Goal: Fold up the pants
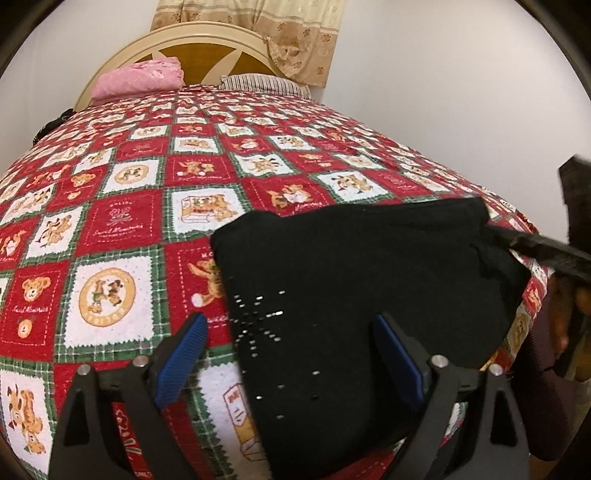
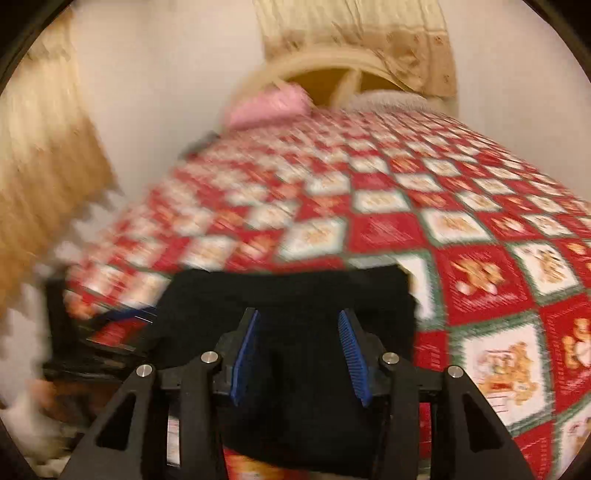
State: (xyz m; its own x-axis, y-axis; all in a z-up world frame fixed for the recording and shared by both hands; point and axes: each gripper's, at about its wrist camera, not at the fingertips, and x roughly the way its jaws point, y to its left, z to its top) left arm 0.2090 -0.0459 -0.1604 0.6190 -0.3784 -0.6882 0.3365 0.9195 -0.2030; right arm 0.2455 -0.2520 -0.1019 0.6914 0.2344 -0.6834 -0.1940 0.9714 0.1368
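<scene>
A home bedroom. Ahead of the left gripper (image 1: 291, 354) stretches a bed under a red, white and green teddy-bear quilt (image 1: 147, 206). At its far end stand a rounded cream headboard (image 1: 207, 48), a pink pillow (image 1: 140, 79) and a striped pillow (image 1: 264, 84); beyond hangs a beige patterned curtain (image 1: 295, 33).

- Your pants (image 1: 354, 295) are plain black, with a scatter of small shiny studs on them.
- Your bedspread (image 1: 140, 221) is a red, white and green check with tan teddy bears in its squares.
- Your pillow (image 1: 138, 77) is pink.
- Your curtain (image 1: 266, 33) is beige with a brown floral print.
- Both your grippers carry blue pads (image 1: 183, 363) on black fingers.
</scene>
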